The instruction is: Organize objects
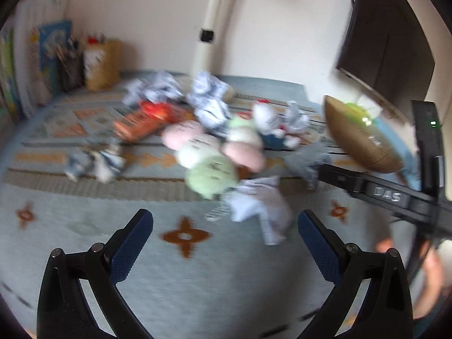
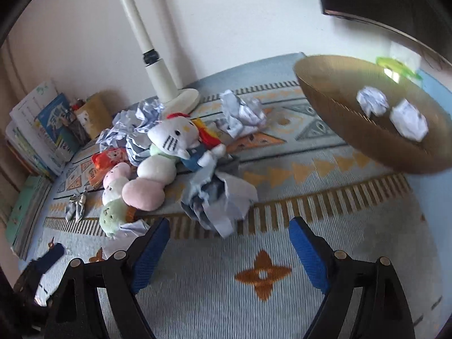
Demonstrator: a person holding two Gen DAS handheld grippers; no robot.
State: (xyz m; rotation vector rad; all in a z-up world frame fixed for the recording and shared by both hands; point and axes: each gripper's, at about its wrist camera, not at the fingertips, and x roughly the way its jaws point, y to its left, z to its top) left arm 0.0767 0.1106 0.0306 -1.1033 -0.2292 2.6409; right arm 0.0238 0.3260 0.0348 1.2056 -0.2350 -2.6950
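Observation:
Crumpled paper balls, a white cat plush [image 2: 175, 135] and a pastel caterpillar plush [image 2: 144, 180] lie heaped on a patterned rug [image 2: 214, 305]. My right gripper [image 2: 229, 223] is open and holds nothing; a big crumpled paper [image 2: 220, 200] lies just past its fingertips. At the right a golden bowl [image 2: 339, 118] holds two paper balls [image 2: 373, 101]. In the blurred left wrist view my left gripper [image 1: 226, 216] is open and bare above the rug [image 1: 197, 282]. A white crumpled paper [image 1: 260, 209] lies just ahead of its right finger. The bowl [image 1: 358, 138] shows at the right.
A white fan stand [image 2: 180, 96] rises at the back of the rug. Books [image 2: 36, 130] and a pen holder line the left wall. An orange snack packet [image 2: 107, 161] lies beside the plush. The other gripper's black body [image 1: 387, 197] and a hand [image 1: 432, 268] sit at the right.

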